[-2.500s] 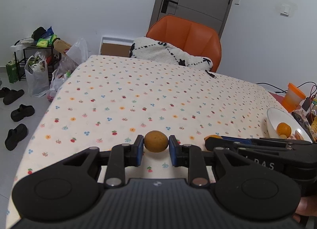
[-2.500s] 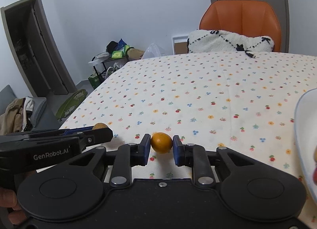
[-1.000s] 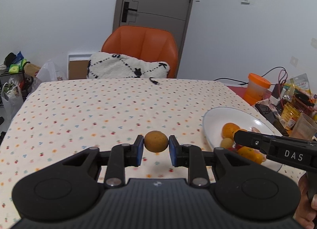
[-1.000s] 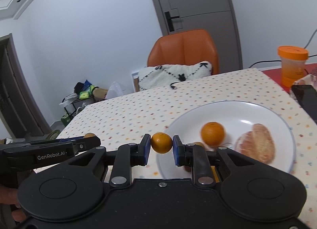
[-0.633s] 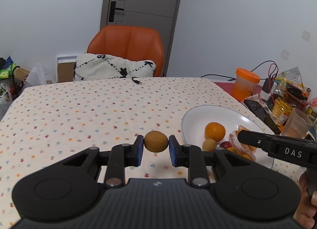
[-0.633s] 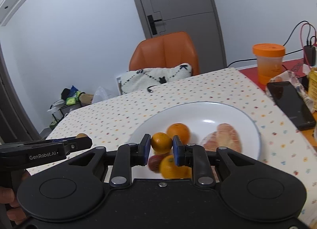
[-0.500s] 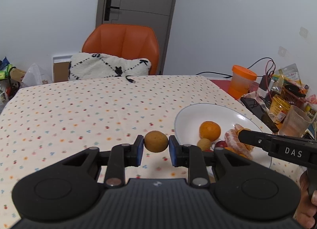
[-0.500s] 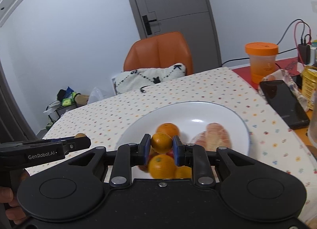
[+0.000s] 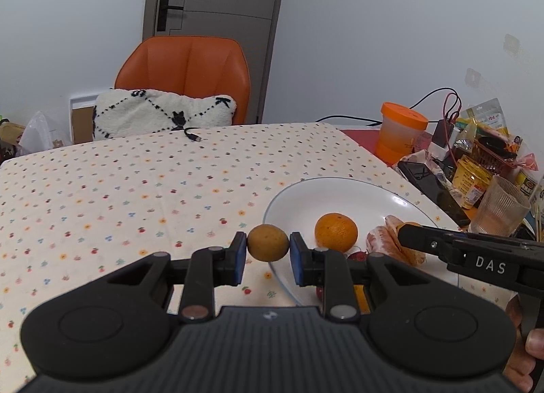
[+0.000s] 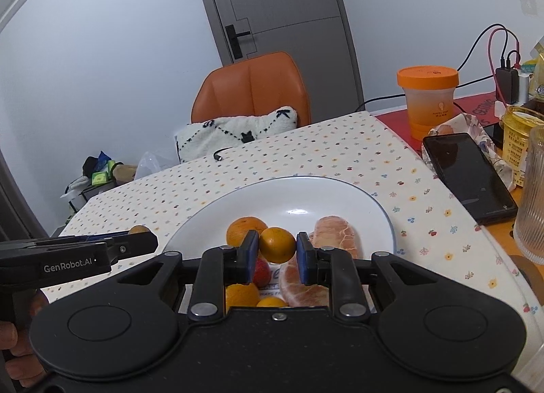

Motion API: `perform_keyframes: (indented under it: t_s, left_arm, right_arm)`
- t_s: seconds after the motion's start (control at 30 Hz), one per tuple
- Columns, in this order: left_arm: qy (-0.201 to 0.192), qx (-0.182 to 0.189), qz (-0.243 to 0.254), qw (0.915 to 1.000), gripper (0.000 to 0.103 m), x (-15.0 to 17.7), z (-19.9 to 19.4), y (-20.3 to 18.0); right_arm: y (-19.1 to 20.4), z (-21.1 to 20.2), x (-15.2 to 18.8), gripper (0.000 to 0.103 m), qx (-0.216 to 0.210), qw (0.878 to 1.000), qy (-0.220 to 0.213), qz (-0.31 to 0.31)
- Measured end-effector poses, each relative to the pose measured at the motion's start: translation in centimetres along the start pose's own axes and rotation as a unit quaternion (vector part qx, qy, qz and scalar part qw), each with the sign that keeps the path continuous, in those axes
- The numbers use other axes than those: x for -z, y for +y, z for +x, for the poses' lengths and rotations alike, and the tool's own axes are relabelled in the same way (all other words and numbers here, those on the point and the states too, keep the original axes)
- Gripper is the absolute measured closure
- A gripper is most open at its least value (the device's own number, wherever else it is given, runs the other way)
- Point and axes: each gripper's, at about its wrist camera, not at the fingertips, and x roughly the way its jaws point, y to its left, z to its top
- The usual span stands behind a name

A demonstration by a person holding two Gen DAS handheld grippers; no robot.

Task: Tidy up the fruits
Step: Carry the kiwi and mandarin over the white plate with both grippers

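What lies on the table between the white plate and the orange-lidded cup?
In the right wrist view, only bare flowered tablecloth separates the white plate from the orange-lidded cup; the black phone lies off to the right.

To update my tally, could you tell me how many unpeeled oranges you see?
4 oranges: one in the right tool, one behind it on the plate, two nearer, partly hidden by the tool; more may be hidden.

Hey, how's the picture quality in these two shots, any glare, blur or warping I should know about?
Left wrist view: sharp, evenly lit; fisheye bends the door, corners are dark, and a small glare spot sits on the plate. Right wrist view: also sharp, with a bright reflection on the plate and a soft sheen on the phone; edges curve strongly.
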Motion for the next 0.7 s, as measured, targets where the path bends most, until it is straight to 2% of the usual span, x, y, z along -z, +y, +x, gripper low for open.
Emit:
perform_keyframes:
  t_s: [0.43, 0.7]
  left_arm:
    - [0.01, 0.014, -0.005, 0.9998, 0.077, -0.8, 2.8, -1.3]
    - [0.004, -0.006, -0.005, 1.0, 0.074, -1.0, 2.1, -0.6]
  right_arm:
    - [-0.3, 1.9, -0.6, 0.081, -0.006, 1.0, 0.002, 0.003]
    - [-0.2, 2.6, -0.9, 0.081, -0.011, 1.0, 0.001, 0.002]
